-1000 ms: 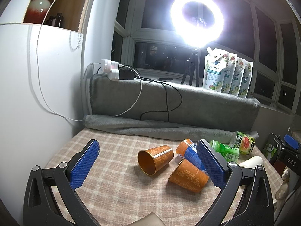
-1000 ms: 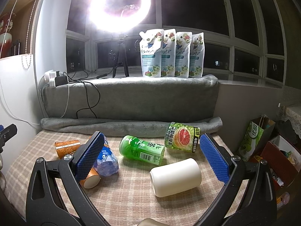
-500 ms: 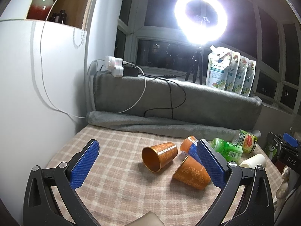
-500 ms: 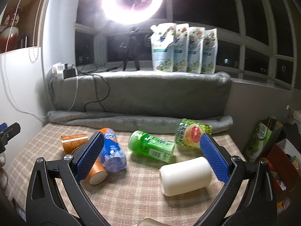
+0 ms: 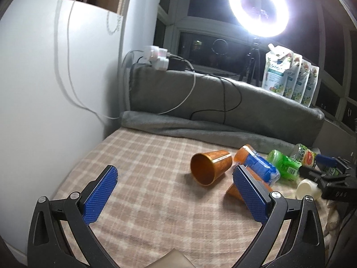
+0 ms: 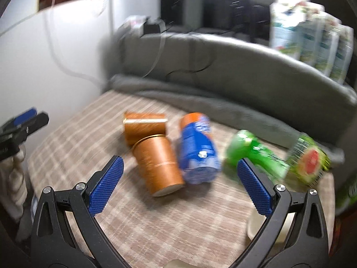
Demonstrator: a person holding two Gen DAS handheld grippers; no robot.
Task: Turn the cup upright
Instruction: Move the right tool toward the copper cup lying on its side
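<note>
Both claws spread wide, nothing pinched: left gripper point(image 5: 175, 192) and right gripper point(image 6: 178, 185) hang above the checked tablecloth point(image 5: 142, 201) near its front edge. Two orange cups, both on their sides around mid-table. The first orange cup point(image 5: 210, 167) has its open mouth toward the left wrist camera, base pointing at the back edge. The second orange cup point(image 6: 158, 163) lies just in front of it, base toward the right wrist camera, rim touching or nearly touching the first cup's side point(image 6: 145, 126); in the left view it is mostly hidden behind the left gripper's right finger. A blue-labelled bottle point(image 6: 197, 149) lies touching the second cup on its right side. Further toward the right edge: a green bottle point(image 6: 256, 154), then a bottle with a grapefruit label point(image 6: 309, 160), both lying down. A white cup point(image 5: 309, 188) lies on its side near the right edge. Right view is motion-blurred. Grey blanket point(image 5: 223, 111) along the back edge, ring light point(image 5: 258, 9) and refill pouches point(image 5: 290, 76) on the sill behind it.
</note>
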